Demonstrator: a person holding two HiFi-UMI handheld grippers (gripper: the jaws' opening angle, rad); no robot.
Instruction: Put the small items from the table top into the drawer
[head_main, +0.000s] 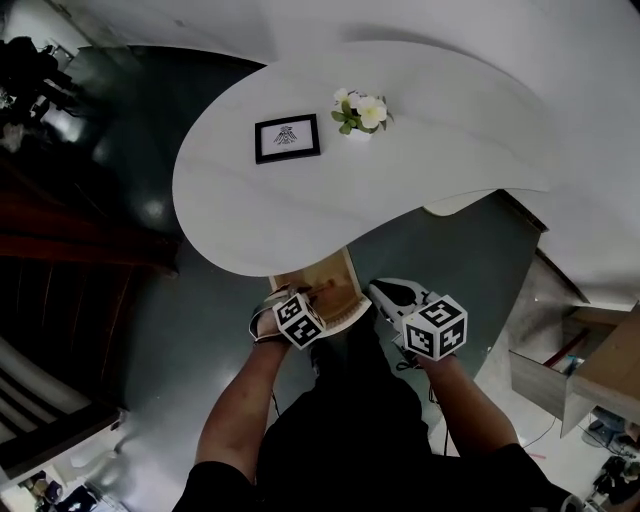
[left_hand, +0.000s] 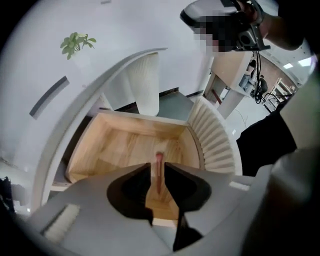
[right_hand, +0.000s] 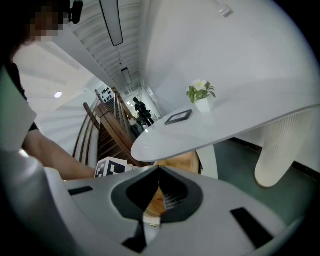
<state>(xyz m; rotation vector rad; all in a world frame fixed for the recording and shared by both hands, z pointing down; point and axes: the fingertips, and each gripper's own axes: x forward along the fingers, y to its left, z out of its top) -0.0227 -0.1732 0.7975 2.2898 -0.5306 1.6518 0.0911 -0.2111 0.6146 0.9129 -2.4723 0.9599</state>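
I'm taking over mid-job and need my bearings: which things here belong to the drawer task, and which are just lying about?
Job:
- open wooden drawer
- thin pink stick, clamped in the left gripper over the drawer
- white table top

Lying about:
- framed picture and potted flowers on the table, likely decor
- right gripper, shut and empty

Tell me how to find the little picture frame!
Look at the white curved table top. Two things sit on it: a small black-edged picture frame with a white middle, and a white pot of pale flowers beside it. The frame is the flat, dark-rimmed one, left of the pot in the head view.
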